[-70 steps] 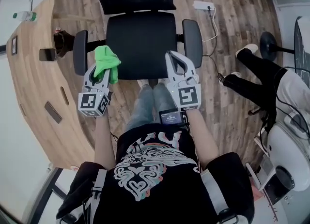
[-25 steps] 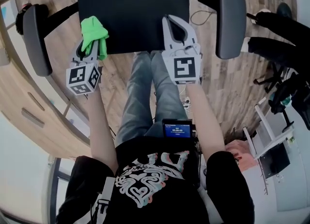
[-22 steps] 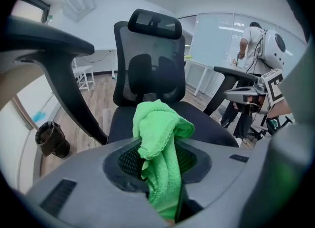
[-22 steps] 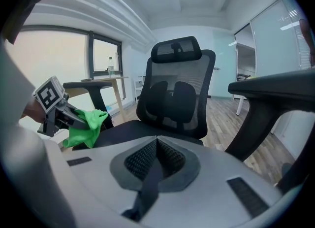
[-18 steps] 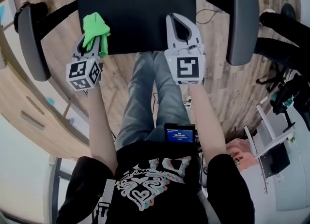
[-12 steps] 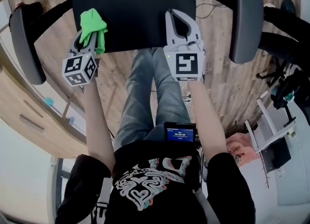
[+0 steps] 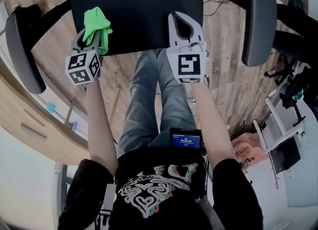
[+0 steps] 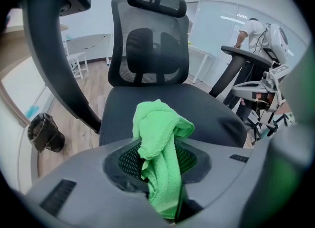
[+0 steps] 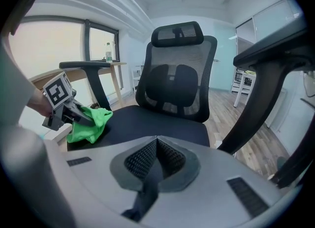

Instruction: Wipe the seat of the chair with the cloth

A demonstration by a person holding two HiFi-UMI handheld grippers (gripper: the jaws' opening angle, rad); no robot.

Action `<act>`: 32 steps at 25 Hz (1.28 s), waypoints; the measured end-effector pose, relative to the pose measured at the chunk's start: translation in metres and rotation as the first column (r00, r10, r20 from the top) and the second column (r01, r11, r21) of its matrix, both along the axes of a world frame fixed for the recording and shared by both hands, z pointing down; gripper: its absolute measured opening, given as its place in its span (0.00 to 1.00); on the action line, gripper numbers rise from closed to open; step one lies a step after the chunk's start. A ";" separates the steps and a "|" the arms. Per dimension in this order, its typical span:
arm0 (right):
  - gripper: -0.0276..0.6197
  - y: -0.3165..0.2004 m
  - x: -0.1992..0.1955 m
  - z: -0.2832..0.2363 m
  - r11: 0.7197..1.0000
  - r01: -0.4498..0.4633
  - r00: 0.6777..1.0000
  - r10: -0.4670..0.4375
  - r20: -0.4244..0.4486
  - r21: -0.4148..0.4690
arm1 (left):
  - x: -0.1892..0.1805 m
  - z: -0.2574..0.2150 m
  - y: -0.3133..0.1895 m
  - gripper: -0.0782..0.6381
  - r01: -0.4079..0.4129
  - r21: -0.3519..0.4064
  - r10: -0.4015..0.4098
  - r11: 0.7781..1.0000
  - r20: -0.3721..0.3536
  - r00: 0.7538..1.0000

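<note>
The black chair seat [image 7: 139, 10] fills the top of the head view, in front of both grippers. My left gripper [image 7: 93, 31] is shut on a bright green cloth [image 7: 97, 21], bunched over the seat's front left corner. In the left gripper view the cloth [image 8: 160, 148] hangs from between the jaws above the seat [image 8: 206, 111]. My right gripper [image 7: 182, 21] is shut with nothing in it, tips over the seat's front edge right of centre. The right gripper view has the seat [image 9: 147, 121], the cloth [image 9: 88, 123] and the left gripper [image 9: 81, 118] at left.
Two grey armrests [image 7: 20, 50] [image 7: 258, 20] flank the seat. The mesh backrest [image 9: 177, 79] rises behind it. A wooden desk edge [image 7: 30, 119] curves along the left. Another person's dark legs [image 7: 298, 35] and equipment [image 7: 278, 144] stand at the right on the wood floor.
The view has closed in on the seat and both grippers now reach over its front edge. The left gripper has kept hold of the cloth throughout.
</note>
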State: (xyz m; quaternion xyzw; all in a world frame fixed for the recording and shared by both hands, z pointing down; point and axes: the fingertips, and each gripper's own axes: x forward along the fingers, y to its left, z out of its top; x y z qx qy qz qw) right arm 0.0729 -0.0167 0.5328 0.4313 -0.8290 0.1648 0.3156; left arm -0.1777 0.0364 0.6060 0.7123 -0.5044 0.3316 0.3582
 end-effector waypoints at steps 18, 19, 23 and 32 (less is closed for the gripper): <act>0.04 0.000 0.020 0.012 0.998 -0.062 0.998 0.062 0.005 -0.001 | 0.004 0.024 -0.011 0.29 -0.039 -0.023 0.040 0.999 0.056 0.998; 0.04 0.000 0.020 0.012 0.998 -0.064 0.998 0.064 0.007 -0.002 | 0.005 0.025 -0.010 0.29 -0.042 -0.027 0.043 0.999 0.053 0.998; 0.04 0.000 0.020 0.017 0.998 -0.067 0.998 0.067 0.015 -0.005 | 0.008 0.032 -0.011 0.29 -0.055 -0.031 0.056 0.998 0.060 0.997; 0.04 0.007 0.019 0.023 0.997 -0.066 0.998 0.066 0.008 -0.032 | 0.004 0.014 -0.003 0.35 -0.093 0.007 0.092 0.996 0.083 0.992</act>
